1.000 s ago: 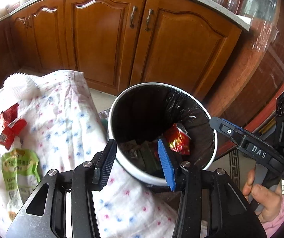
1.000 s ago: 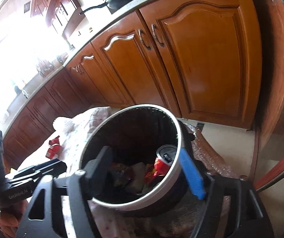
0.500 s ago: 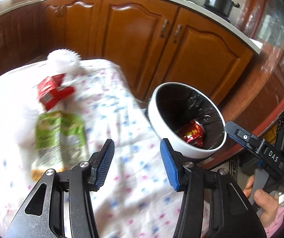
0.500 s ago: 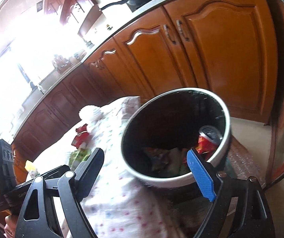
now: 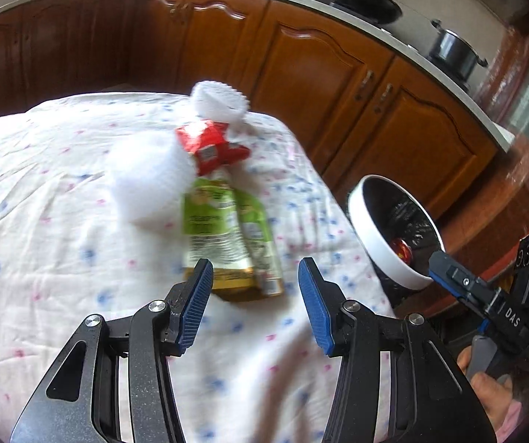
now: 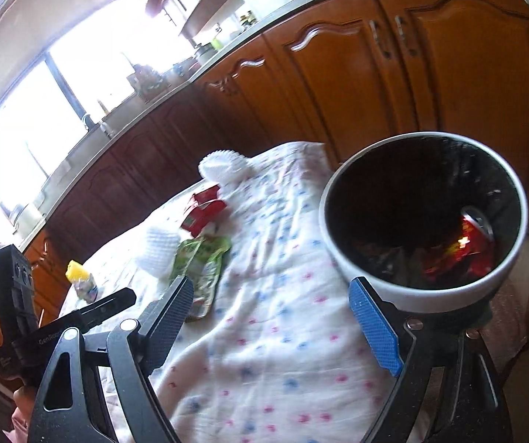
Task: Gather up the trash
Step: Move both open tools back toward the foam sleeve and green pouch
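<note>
A green snack bag (image 5: 227, 236) lies on the floral tablecloth (image 5: 61, 258), with a red wrapper (image 5: 209, 146) and two white paper cups (image 5: 150, 181) just beyond it. My left gripper (image 5: 255, 308) is open and empty, just short of the green bag. A white trash bin (image 6: 423, 221) with a black liner holds a red can (image 6: 475, 236) and wrappers. My right gripper (image 6: 275, 325) is open and empty near the bin's left side; the green bag (image 6: 201, 265) and red wrapper (image 6: 205, 210) show there too.
Brown kitchen cabinets (image 5: 338, 74) run behind the table, with pots (image 5: 453, 51) on the counter. A small yellow-capped bottle (image 6: 79, 280) stands at the table's far left. The bin (image 5: 393, 236) sits off the table's right edge.
My left gripper has swung left from above the bin to over the table, facing the green bag. My right gripper has pulled back and left from over the bin. Both stayed open.
</note>
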Available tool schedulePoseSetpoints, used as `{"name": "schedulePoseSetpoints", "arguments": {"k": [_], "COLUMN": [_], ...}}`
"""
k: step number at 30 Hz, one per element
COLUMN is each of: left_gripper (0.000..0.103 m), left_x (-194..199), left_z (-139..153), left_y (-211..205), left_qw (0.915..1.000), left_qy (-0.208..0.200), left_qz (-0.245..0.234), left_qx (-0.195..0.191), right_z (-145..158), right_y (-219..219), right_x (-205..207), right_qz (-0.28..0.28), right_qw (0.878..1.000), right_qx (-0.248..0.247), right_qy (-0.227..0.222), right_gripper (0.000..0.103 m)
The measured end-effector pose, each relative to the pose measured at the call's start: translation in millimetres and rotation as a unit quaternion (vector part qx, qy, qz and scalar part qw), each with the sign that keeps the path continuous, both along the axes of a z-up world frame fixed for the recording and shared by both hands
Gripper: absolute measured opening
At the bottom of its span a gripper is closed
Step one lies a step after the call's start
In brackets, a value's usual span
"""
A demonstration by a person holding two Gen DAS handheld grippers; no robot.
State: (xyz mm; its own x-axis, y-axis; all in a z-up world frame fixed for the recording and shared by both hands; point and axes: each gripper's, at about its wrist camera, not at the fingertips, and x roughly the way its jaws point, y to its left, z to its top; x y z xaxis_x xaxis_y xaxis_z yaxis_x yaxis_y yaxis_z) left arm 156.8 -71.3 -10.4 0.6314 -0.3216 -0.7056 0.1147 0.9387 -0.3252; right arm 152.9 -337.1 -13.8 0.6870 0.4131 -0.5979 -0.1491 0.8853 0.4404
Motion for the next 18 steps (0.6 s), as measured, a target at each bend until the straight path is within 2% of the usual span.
{"name": "schedulePoseSetpoints", "arguments": {"k": [9, 18], "left_gripper": [0.048, 0.048], "left_x": [-2, 9], "left_z": [-7, -9], "left_y": [43, 68], "left_qw": [0.9991, 0.9977], "left_qy": [0.007, 0.008], "left_qz": [0.042, 0.067], "left_qx": [-0.006, -0.007], "right_z": [-11, -19], "right_y": [38, 77], "right_x": [9, 22], "right_qz": [0.033, 0.068], "right_qw": [0.999, 0.997], "right_qx": [0.001, 0.008], "right_qy": [0.02, 0.035], "right_gripper": [0.088, 0.088]}}
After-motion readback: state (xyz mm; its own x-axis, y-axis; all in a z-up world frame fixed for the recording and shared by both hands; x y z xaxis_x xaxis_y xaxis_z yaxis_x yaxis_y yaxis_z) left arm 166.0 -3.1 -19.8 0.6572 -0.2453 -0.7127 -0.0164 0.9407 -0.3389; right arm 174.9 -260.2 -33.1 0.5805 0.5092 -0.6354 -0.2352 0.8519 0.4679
